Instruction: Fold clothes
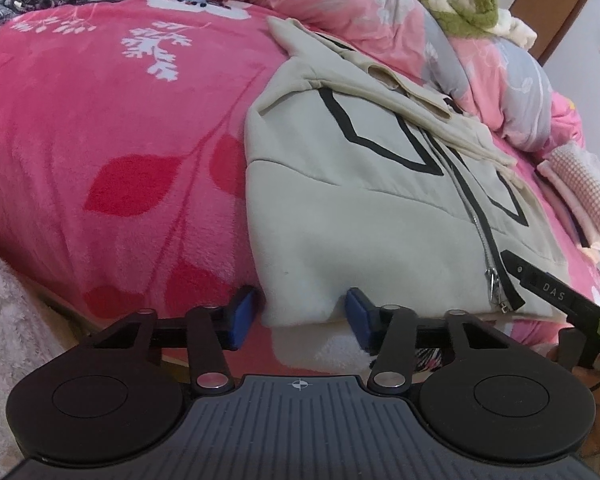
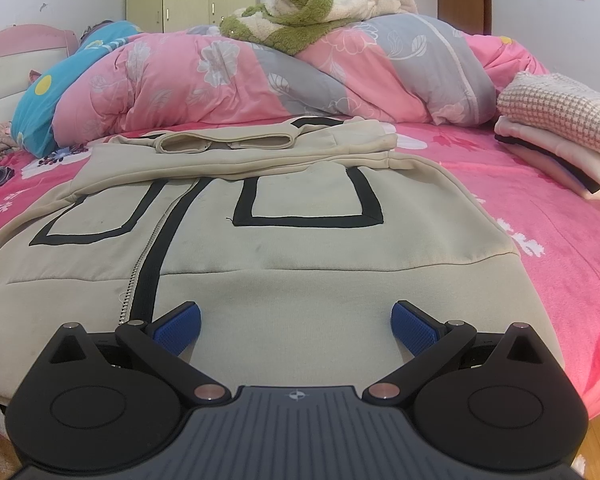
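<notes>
**Operator:** Hoodie (image 2: 300, 248) lies flat on the pink bedspread (image 1: 100, 120), zip side up, sleeves folded across the chest. I read this as the step of taking the bottom hem for the fold up toward the collar.

**Partner:** Where are your grippers?

**Operator:** My left gripper (image 1: 302, 314) straddles the hem's left corner. Its fingers (image 1: 242, 312) stand part-way apart with the cloth edge between them, and I see a gap at each pad, so no pinch yet. My right gripper (image 2: 296, 326) sits over the hem right of the zip, fingers spread wide, holding nothing.

**Partner:** What does the next move call for?

**Operator:** I judge both need to bite the hem, catching every layer, then lift together so the fold lands straight, clear of the folded stack (image 2: 560, 136).
</notes>
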A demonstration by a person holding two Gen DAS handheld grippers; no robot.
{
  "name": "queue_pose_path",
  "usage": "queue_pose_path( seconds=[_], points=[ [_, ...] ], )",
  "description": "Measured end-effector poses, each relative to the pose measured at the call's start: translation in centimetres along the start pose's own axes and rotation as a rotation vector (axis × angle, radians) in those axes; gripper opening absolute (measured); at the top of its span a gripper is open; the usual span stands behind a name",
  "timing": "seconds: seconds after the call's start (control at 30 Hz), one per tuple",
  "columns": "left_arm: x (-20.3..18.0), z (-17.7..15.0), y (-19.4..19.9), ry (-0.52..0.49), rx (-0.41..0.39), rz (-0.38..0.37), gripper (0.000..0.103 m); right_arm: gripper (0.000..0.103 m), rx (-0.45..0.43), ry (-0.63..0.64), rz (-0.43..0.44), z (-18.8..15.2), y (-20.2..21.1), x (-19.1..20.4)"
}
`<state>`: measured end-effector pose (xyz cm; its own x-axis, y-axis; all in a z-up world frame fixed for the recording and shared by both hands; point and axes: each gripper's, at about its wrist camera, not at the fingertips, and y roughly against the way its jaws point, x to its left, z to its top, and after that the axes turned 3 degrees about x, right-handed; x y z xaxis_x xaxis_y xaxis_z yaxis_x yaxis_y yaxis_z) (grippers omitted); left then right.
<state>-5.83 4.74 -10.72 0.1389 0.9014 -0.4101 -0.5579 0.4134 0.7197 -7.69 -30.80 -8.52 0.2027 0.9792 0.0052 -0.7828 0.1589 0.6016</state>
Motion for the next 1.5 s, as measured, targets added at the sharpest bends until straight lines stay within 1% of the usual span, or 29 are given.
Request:
queue_pose_path(
  seconds=[0.03, 0.1, 0.13, 0.23, 0.37, 0.47, 0.5, 0.57, 0.67, 0.7, 0.77, 0.83, 0.87, 0.93, 0.97, 1.03, 1.07, 1.13, 1.23, 1.27, 1.37, 1.5],
  points=[
    [0.1, 0.0, 0.0, 0.004, -0.001, -0.005, 0.038, 0.103, 0.000, 0.000, 0.000, 0.0, 0.0, 0.0],
    [0.2, 0.0, 0.1, 0.010, -0.003, -0.015, 0.033, 0.103, 0.000, 0.000, 0.000, 0.0, 0.0, 0.0],
    [0.2, 0.0, 0.1, 0.009, -0.005, -0.017, 0.029, 0.103, 0.000, 0.000, 0.001, 0.0, 0.0, 0.0],
    [0.2, -0.1, 0.2, 0.004, -0.013, -0.022, 0.021, 0.103, -0.001, -0.002, -0.001, 0.0, 0.0, 0.0],
    [0.2, -0.1, 0.3, 0.002, -0.019, -0.031, 0.018, 0.103, -0.006, -0.021, 0.015, 0.1, 0.2, -0.3],
    [0.3, 0.0, 0.4, 0.011, -0.022, -0.042, 0.017, 0.103, -0.034, -0.089, 0.067, 0.3, 1.1, -1.3],
    [0.4, 0.0, 0.4, 0.015, -0.023, -0.046, 0.016, 0.103, -0.051, -0.123, 0.091, 0.3, 1.6, -1.8],
    [0.5, 0.0, 0.5, 0.024, -0.025, -0.057, 0.015, 0.103, -0.100, -0.208, 0.174, 0.1, 3.1, -3.0],
    [0.6, 0.1, 0.6, 0.034, -0.032, -0.080, 0.013, 0.103, -0.132, -0.290, 0.332, -0.5, 5.4, -4.1],
    [0.6, 0.1, 0.7, 0.038, -0.034, -0.089, 0.013, 0.103, -0.128, -0.315, 0.393, -0.6, 5.9, -4.3],
    [0.7, 0.1, 0.9, 0.045, -0.041, -0.105, 0.012, 0.103, -0.079, -0.385, 0.539, -1.0, 6.2, -4.6],
    [0.8, 0.2, 1.1, 0.051, -0.047, -0.119, 0.012, 0.102, -0.011, -0.507, 0.687, -1.8, 5.7, -4.9],
    [0.8, 0.2, 1.2, 0.053, -0.050, -0.126, 0.012, 0.102, 0.022, -0.568, 0.741, -2.3, 5.3, -4.9],
    [0.8, 0.3, 1.4, 0.053, -0.053, -0.133, 0.011, 0.096, 0.103, -0.695, 0.843, -3.5, 4.1, -4.6],
    [0.8, 0.3, 1.4, 0.051, -0.052, -0.134, 0.011, 0.094, 0.140, -0.755, 0.889, -4.2, 3.4, -4.3],
    [0.8, 0.4, 1.5, 0.048, -0.049, -0.135, 0.011, 0.087, 0.209, -0.847, 0.960, -5.3, 2.1, -3.4],
    [0.8, 0.5, 1.5, 0.048, -0.047, -0.136, 0.011, 0.085, 0.243, -0.881, 0.989, -5.8, 1.5, -2.8],
    [0.8, 0.5, 1.6, 0.050, -0.043, -0.139, 0.011, 0.078, 0.316, -0.942, 1.040, -6.8, 0.3, -1.5],
    [0.8, 0.8, 1.7, 0.061, -0.039, -0.148, 0.010, 0.068, 0.412, -1.027, 1.062, -8.3, -1.5, 0.2],
    [0.8, 0.8, 1.8, 0.064, -0.038, -0.152, 0.010, 0.067, 0.444, -1.056, 1.068, -8.7, -2.1, 0.7],
    [0.7, 1.0, 2.0, 0.068, -0.041, -0.164, 0.010, 0.062, 0.498, -1.116, 1.083, -10.1, -3.3, 1.7],
    [0.6, 1.3, 2.2, 0.078, -0.041, -0.183, 0.010, 0.059, 0.530, -1.182, 1.101, -10.8, -4.4, 2.7]
  ],
)
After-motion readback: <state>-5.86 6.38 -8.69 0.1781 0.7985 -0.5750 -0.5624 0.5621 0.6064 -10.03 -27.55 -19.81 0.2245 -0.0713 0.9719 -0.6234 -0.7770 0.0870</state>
